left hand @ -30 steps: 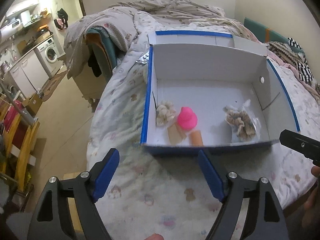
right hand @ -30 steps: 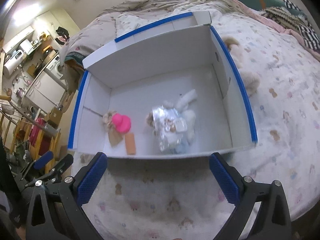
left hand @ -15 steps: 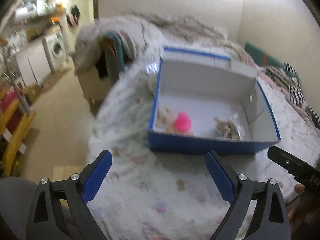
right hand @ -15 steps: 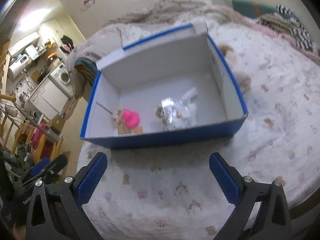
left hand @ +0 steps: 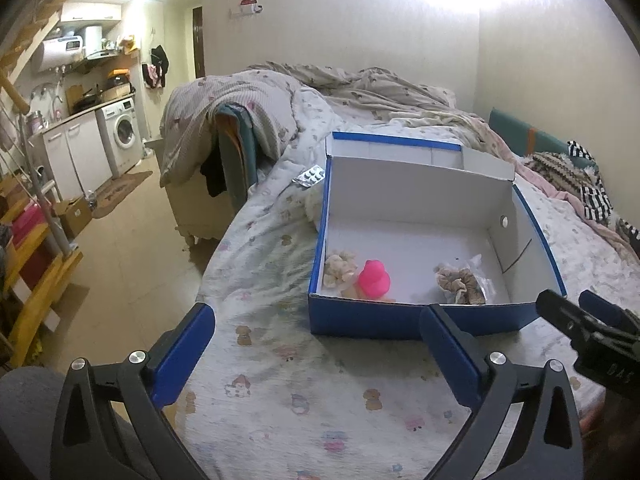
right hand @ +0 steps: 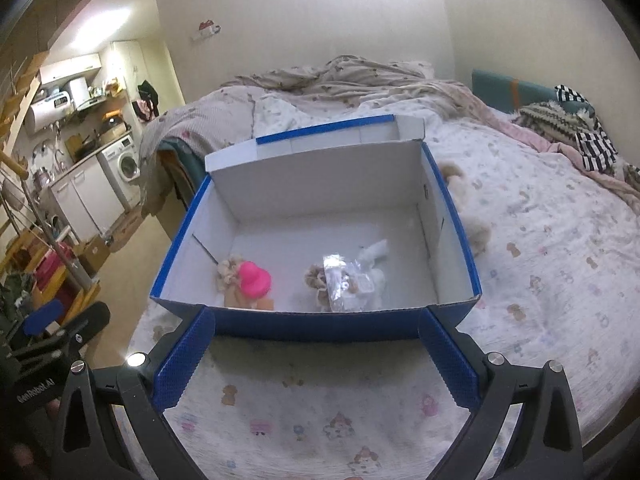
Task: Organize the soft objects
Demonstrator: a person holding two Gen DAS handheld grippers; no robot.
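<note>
Bed carries blue box near its foot edge, soft items already inside; left gripper and right gripper both agape, empty, short of box; likely between picks, next fetch plush beside box's right wall.

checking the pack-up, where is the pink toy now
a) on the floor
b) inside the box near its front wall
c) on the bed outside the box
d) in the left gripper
b: the pink toy sits inside the box by the front wall; the left gripper and right gripper are open and empty.
</note>
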